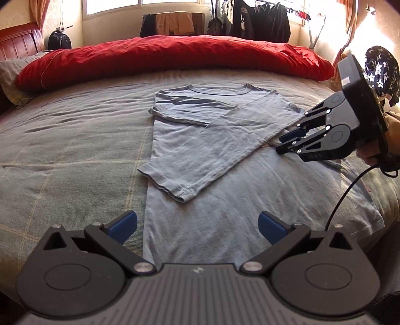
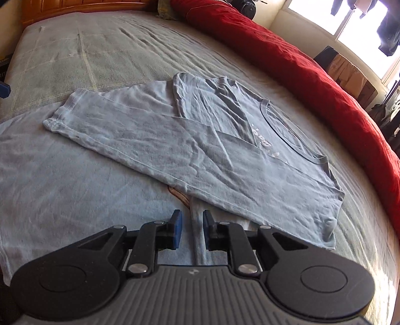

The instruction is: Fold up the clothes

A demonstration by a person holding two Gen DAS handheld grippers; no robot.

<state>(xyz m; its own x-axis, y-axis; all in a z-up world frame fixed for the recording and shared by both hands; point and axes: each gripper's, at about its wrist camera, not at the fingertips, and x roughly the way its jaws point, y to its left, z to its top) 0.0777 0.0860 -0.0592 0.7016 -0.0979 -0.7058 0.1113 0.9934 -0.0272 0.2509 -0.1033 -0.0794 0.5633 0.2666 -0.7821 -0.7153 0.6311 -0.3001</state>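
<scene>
A light blue long-sleeved shirt lies flat on the bed, collar toward the far side. Both sleeves are folded across its chest; the upper sleeve runs diagonally, with its cuff pointing left. My left gripper hovers open over the shirt's lower hem area, with nothing between its blue pads. My right gripper sits low at the shirt's right side near the armpit. Its pads stand a narrow gap apart, with a crease of cloth running under the gap.
The bed is covered by a grey-green checked sheet. A red duvet is rolled along the far edge. A wooden headboard is at the left. Clothes hang by the window. A hand and a cable are at the right.
</scene>
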